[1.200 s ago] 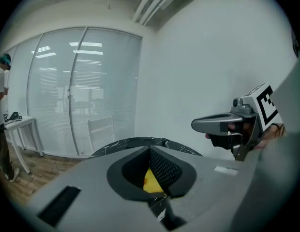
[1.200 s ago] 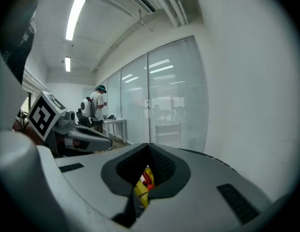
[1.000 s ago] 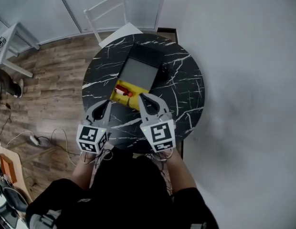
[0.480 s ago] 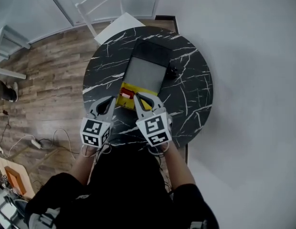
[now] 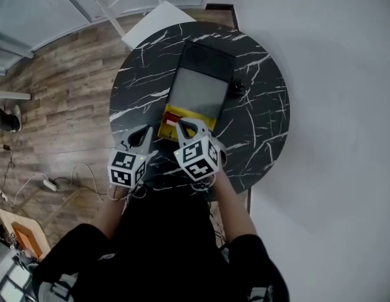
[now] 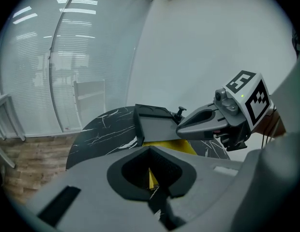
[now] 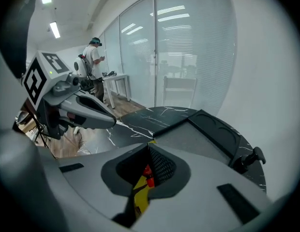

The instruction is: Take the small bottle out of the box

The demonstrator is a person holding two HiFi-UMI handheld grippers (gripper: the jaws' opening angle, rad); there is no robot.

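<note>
— Black marble table (image 5: 258, 106). Small bottle (image 5: 173, 120)?
— Near end of the yellow box (image 5: 165, 131), seemingly lying crosswise, just beyond right gripper (image 5: 187, 126). Left gripper (image 5: 144, 134) farther left. Both jaws together, empty.

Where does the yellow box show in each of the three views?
Head view: yellow box, just left of centre, at the right gripper's tip.
Left gripper view: the box, mid-frame, below the right gripper's tip.
Right gripper view: the box, low centre, through the jaw opening.
Shared landmark: the grey panel adjoining the box.
</note>
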